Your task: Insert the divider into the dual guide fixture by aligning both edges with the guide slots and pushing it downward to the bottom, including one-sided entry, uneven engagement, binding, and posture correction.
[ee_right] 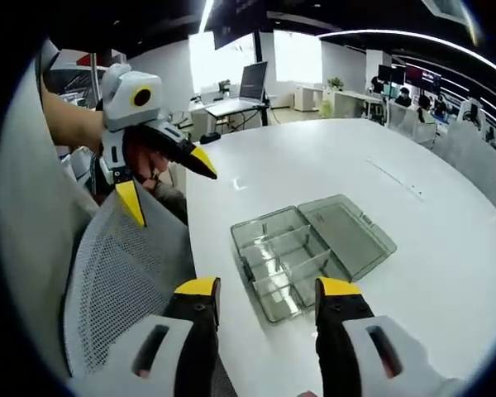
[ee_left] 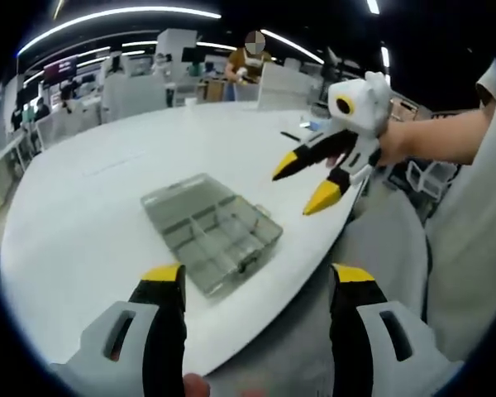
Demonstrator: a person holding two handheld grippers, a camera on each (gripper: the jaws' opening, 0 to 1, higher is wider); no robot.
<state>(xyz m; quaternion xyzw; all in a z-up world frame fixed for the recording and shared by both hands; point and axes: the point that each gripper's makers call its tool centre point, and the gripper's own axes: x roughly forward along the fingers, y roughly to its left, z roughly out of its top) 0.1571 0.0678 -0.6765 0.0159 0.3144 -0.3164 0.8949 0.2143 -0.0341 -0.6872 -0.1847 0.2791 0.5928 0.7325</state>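
Grippers both open, empty: left gripper (ee_left: 258,281), right gripper (ee_right: 269,291) hover w/ clear compartment box (ee_right: 310,246) ahead on table (ee_right: 446,273), lid open.

We see our left gripper (ee_left: 256,277) rising from the bottom edge, its two yellow-tipped black jaws spread wide with nothing between them. Beyond them a clear smoky plastic compartment box (ee_left: 212,232) lies open on the white round table (ee_left: 91,223), near the table's edge, its lid folded flat beside the divided tray. From the right comes our right gripper (ee_left: 307,182), jaws parted and empty, hovering above the table edge
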